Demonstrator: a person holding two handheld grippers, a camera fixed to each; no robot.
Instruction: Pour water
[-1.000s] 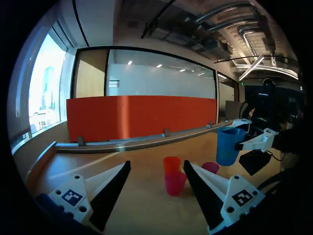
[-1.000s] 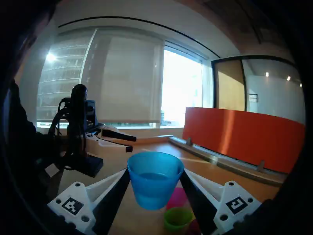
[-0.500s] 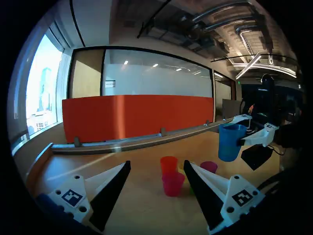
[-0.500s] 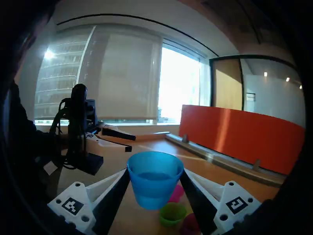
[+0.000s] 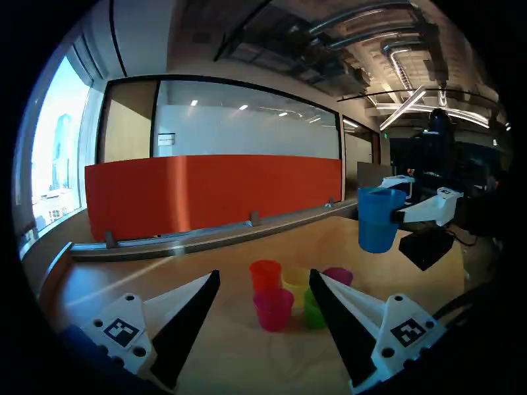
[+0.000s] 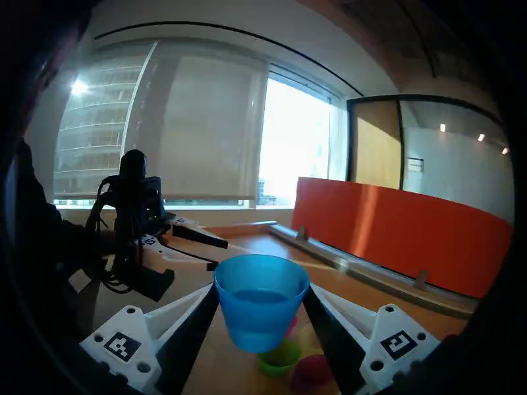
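Cup of water (image 6: 261, 306), blue, pinched midway in right gripper (image 6: 261, 291), left gripper (image 5: 263, 274) spread

Bright window (image 6: 293, 141) glare, fisheye-warped edges.

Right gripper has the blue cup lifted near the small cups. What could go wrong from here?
The blue cup, held by the right gripper, carries water: a fast tilt may overshoot. The green cup, yellow cup and pink cup stand crowded together, so water could land in the wrong one or on the table.

Wooden table (image 5: 237, 362) with coloured cups (image 5: 273, 308) (clustered)
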